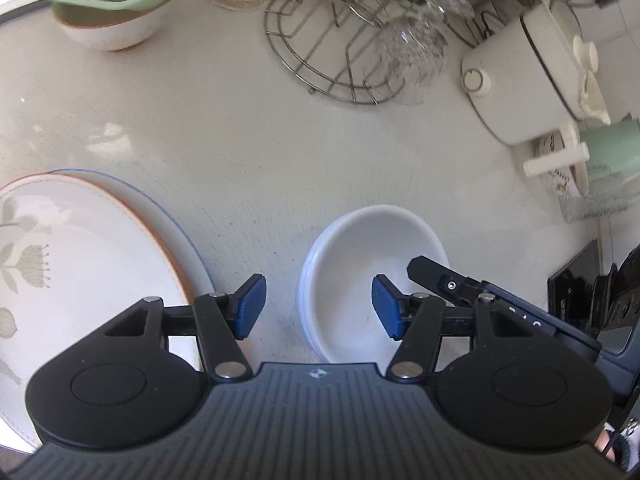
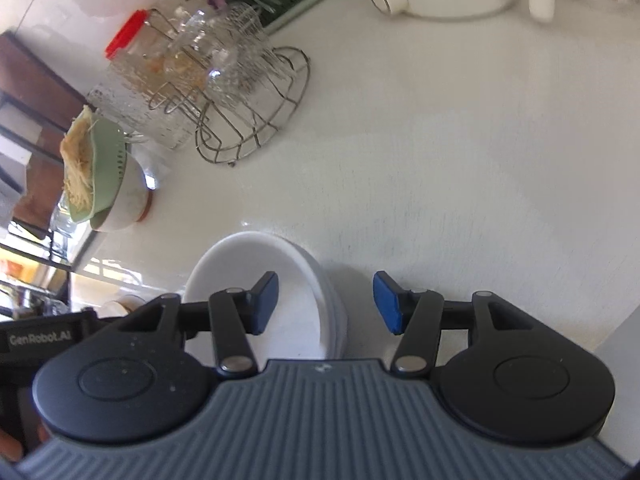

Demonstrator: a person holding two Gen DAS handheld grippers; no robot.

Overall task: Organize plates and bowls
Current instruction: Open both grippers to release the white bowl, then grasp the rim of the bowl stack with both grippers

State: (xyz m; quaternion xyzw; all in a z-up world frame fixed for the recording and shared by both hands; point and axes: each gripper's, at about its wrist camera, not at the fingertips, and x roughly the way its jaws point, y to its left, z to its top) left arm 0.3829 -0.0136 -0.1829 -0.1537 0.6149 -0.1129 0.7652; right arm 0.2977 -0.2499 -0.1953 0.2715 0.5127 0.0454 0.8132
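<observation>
A stack of white bowls (image 1: 360, 280) sits on the pale counter, also in the right wrist view (image 2: 288, 276). My left gripper (image 1: 319, 307) is open, its fingers straddling the stack's left rim. My right gripper (image 2: 326, 303) is open, straddling the stack's right rim; its finger (image 1: 436, 276) shows over the bowl in the left wrist view. A stack of large plates (image 1: 92, 248), the top one floral with an orange rim, lies at the left.
A wire rack with upturned glasses (image 1: 360, 44) (image 2: 240, 96) stands behind. A green colander of noodles on nested bowls (image 1: 112, 0) (image 2: 104, 184) is at back left. A white pot (image 1: 532, 76) and patterned dishes (image 1: 560, 168) stand at right.
</observation>
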